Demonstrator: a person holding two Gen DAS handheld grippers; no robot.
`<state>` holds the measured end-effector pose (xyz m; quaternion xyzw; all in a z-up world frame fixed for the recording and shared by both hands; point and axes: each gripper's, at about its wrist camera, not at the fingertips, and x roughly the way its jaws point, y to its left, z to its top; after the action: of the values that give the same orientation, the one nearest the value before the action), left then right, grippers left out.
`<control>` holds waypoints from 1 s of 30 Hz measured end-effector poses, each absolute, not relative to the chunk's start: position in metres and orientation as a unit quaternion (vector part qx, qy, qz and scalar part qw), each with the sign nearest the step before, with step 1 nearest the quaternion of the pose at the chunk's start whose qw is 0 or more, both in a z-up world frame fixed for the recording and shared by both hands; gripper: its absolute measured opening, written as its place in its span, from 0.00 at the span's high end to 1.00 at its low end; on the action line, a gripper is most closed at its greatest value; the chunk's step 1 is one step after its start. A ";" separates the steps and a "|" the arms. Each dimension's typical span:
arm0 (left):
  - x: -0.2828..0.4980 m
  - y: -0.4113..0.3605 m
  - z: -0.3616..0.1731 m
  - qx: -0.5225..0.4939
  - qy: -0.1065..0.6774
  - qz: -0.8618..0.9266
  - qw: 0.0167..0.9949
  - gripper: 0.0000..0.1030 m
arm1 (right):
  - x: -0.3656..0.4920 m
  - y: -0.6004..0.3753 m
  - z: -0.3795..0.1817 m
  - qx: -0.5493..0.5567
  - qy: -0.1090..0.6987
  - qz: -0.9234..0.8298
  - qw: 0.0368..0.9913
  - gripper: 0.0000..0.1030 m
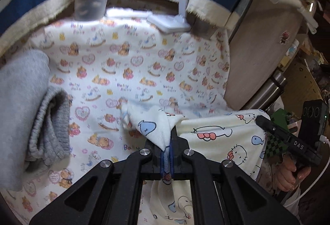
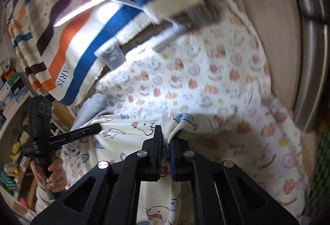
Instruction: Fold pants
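You have the cream cartoon-print pants (image 1: 222, 138) pinched at 2 points along one edge, and that looks like the reason they hang as they do: stretched between the grippers and clear of the surface, so the cloth can drop straight before you lay it over for a fold. Your left gripper (image 1: 168, 142) has its jaws pressed together on a bunched peak of the fabric, which pokes up past the blue pads while more cloth trails down behind them. Your right gripper (image 2: 166, 140) is likewise clamped nearly closed on a corner of the same pants, the cloth squeezed between the black finger and the blue pad.

The pants sit in the air above the bear-print sheet (image 1: 134, 64) that covers the work surface, with the span between your 2 grips sagging only slightly. A grey garment (image 1: 31, 101) lies bundled at the sheet's left side, well apart from the pants; I judge it is waiting its turn or already done, and cannot tell which.

Writing you can read: "Baby Bear" repeated across the sheet, "PARIS" on the striped towel (image 2: 68, 59) hanging behind, "DAS" on the right gripper's arm in the left wrist view, and "GenRobot.AI" on the left gripper's arm in the right wrist view. The pants themselves carry only cat and fish drawings
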<state>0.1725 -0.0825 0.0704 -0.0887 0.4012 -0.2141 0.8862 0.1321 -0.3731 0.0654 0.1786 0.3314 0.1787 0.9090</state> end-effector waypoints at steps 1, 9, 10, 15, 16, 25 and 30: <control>0.167 -0.081 0.080 -0.088 0.391 -0.214 0.891 0.97 | 0.127 -0.370 0.075 0.170 0.319 0.177 0.915 0.94; 0.134 -0.072 0.146 -0.078 0.318 -0.194 0.925 0.97 | 0.097 -0.354 0.139 0.135 0.239 0.174 0.946 0.94; 0.131 -0.072 0.152 -0.073 0.310 -0.188 0.929 0.97 | 0.096 -0.351 0.145 0.134 0.235 0.173 0.947 0.94; 0.115 -0.065 0.172 -0.068 0.287 -0.180 0.938 0.97 | 0.081 -0.342 0.167 0.131 0.205 0.174 0.954 0.94; 0.108 -0.064 0.174 -0.063 0.282 -0.181 0.940 0.97 | 0.075 -0.341 0.170 0.128 0.198 0.175 0.956 0.94; 0.043 -0.063 0.191 -0.043 0.226 -0.155 0.961 0.97 | 0.013 -0.319 0.189 0.076 0.156 0.168 0.970 0.94; 0.077 -0.071 0.159 -0.005 0.263 -0.111 0.958 0.97 | 0.041 -0.306 0.169 0.072 0.191 0.160 0.966 0.94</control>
<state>0.0772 -0.0714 0.1593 -0.0051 0.2627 -0.1107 0.9585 0.0412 -0.3056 0.1694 0.0718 0.1908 0.1604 0.9658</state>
